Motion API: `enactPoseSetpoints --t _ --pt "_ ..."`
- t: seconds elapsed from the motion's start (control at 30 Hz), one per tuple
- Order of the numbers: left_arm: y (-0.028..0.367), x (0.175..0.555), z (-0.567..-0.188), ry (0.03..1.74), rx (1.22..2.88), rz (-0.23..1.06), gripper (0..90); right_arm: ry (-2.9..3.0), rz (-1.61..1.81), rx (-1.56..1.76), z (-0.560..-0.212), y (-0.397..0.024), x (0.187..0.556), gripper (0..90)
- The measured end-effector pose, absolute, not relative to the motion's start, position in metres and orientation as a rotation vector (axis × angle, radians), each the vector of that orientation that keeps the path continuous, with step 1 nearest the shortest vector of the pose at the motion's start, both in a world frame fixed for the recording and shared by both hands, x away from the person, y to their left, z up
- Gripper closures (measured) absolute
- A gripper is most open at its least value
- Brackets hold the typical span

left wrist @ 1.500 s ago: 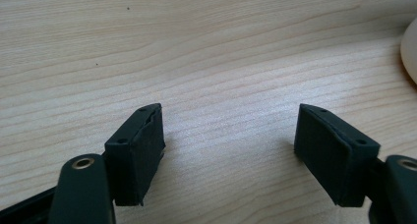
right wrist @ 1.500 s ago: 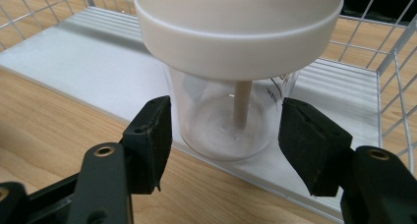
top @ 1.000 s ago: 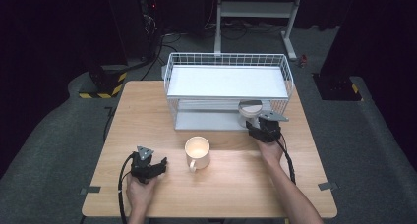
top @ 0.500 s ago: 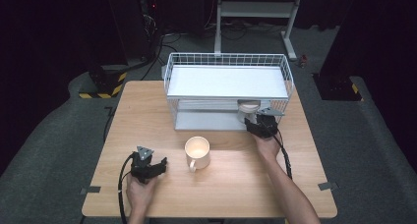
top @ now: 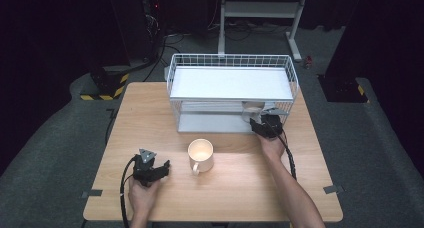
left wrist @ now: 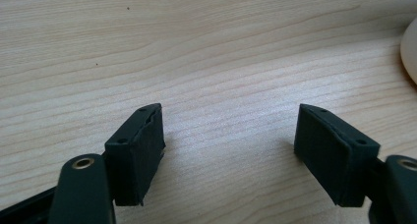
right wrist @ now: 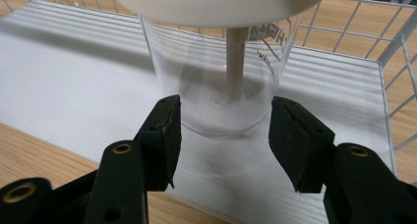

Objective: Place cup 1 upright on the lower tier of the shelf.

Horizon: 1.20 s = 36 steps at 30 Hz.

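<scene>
Item: clear glass (right wrist: 221,81), standing on the lower shelf of the wire rack (top: 231,90). From the right tool view we are seeing the right tool (right wrist: 223,130) clamping its base. From the high view we are seeing the left tool (top: 150,170) resting half-open, holding nothing, on the bench (top: 240,188), well in front of the rack beside a mug (top: 201,155).

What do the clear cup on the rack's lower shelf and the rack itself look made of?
The clear tumbler-shaped cup looks like glass or hard clear plastic: see-through, glossy, printed lettering; which one is unclear. The white two-tier wire rack looks like coated metal wire, with matte ribbed white shelf liners.
</scene>
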<state>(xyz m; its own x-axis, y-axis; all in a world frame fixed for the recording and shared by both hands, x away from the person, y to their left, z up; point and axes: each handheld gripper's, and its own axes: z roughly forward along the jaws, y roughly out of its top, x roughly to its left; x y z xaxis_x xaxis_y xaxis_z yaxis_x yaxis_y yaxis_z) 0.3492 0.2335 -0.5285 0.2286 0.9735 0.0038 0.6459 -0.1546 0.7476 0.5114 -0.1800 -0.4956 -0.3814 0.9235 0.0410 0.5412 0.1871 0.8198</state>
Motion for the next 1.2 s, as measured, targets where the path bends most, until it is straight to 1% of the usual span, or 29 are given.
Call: enactPoseSetpoints --t 0.13,0.33,0.53,1.2 --pt "0.233 0.349 -0.528 1.487 1.881 0.673 27.5 1.995 1.102 1.343 -0.492 -0.181 0.51 45.4" --pt "0.233 0.349 -0.528 1.487 1.881 0.673 27.5 2.008 1.146 1.336 -0.487 -0.183 0.5 41.0" --pt "0.233 0.349 -0.528 1.487 1.88 0.673 27.5 2.02 1.187 1.338 -0.486 -0.193 0.492 38.2" --pt "0.233 0.349 -0.529 1.491 1.877 0.675 27.5 1.978 1.337 1.294 -0.466 -0.231 0.449 37.7"
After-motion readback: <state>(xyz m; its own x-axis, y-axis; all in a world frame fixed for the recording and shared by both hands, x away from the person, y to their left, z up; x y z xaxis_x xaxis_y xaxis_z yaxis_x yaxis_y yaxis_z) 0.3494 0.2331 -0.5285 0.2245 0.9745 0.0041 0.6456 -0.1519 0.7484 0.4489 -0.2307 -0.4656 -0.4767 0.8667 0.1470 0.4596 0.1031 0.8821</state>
